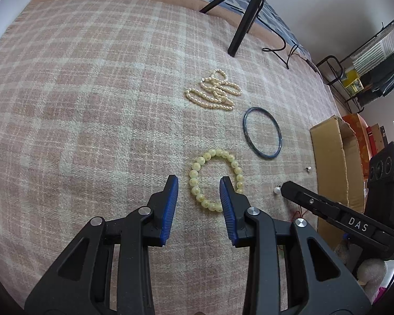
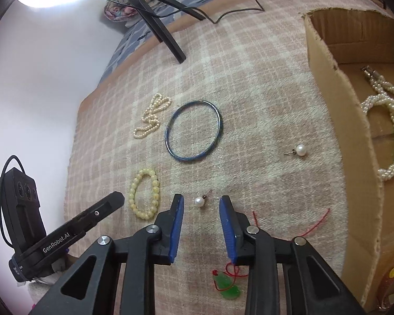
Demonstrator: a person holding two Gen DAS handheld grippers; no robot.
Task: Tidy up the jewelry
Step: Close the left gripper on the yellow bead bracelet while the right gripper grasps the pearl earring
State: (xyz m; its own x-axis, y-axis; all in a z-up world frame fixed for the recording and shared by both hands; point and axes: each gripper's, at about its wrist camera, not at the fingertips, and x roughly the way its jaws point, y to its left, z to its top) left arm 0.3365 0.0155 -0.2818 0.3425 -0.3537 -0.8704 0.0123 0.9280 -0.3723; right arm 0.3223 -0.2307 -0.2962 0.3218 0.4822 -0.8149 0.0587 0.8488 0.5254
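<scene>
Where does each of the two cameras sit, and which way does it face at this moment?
Left wrist: on the left gripper, looking forward and down at the plaid blanket; its open blue fingers frame the yellow bead bracelet; the right gripper shows at right.
Right wrist: on the right gripper, facing down over a pearl earring, the cardboard box at right; the left gripper shows at left.
Shared: bracelet, blue bangle, pearl necklace, tripod.
</scene>
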